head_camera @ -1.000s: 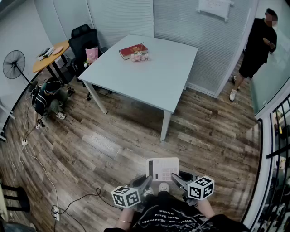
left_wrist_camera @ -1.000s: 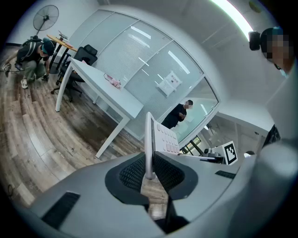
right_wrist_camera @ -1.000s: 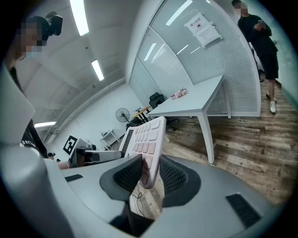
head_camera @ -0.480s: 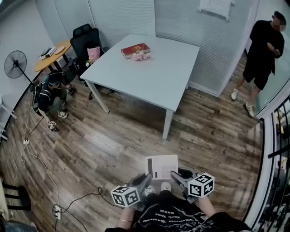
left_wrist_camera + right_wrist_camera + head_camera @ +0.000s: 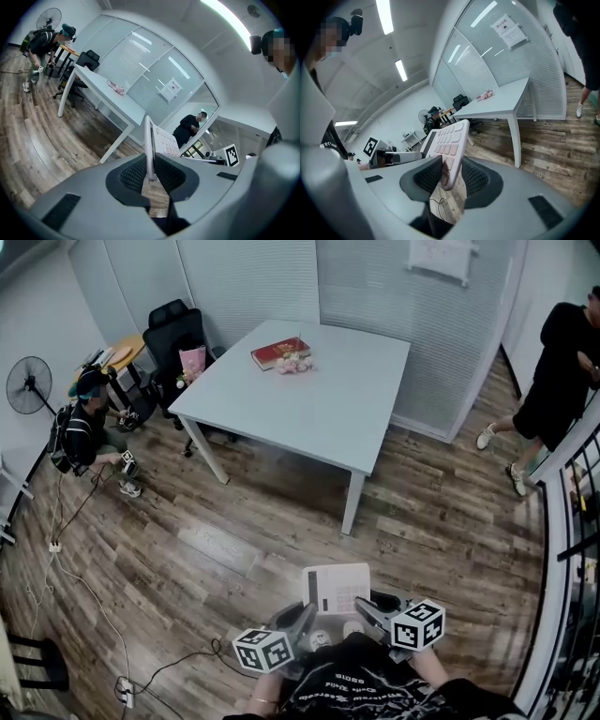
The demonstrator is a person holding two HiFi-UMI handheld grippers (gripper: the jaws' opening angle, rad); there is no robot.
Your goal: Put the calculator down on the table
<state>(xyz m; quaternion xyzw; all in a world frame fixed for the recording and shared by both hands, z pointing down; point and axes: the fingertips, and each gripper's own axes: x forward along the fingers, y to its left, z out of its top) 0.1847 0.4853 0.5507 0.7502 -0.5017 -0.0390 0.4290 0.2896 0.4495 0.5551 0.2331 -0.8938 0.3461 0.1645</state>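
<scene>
The white calculator [image 5: 337, 589] hangs flat above the wooden floor, close in front of the person's body, with both grippers on it. My left gripper [image 5: 307, 614] is shut on its left edge; in the left gripper view the calculator [image 5: 160, 139] stands edge-on between the pads [image 5: 133, 176]. My right gripper [image 5: 367, 608] has the calculator's [image 5: 445, 139] near right corner between its pads, and its jaws are opening slightly. The white table [image 5: 309, 395] stands farther ahead, apart from the grippers.
A red book [image 5: 277, 351] and a pink bundle [image 5: 292, 361] lie at the table's far end. One person [image 5: 561, 362] stands at the right, another [image 5: 77, 432] crouches at the left by a fan [image 5: 28, 382]. A black chair [image 5: 176, 329] stands behind the table; cables [image 5: 122, 688] trail on the floor.
Both grippers have carried the calculator a little toward the table. The bystander at the right has stepped farther right, and the person at the left has shifted toward the round table.
</scene>
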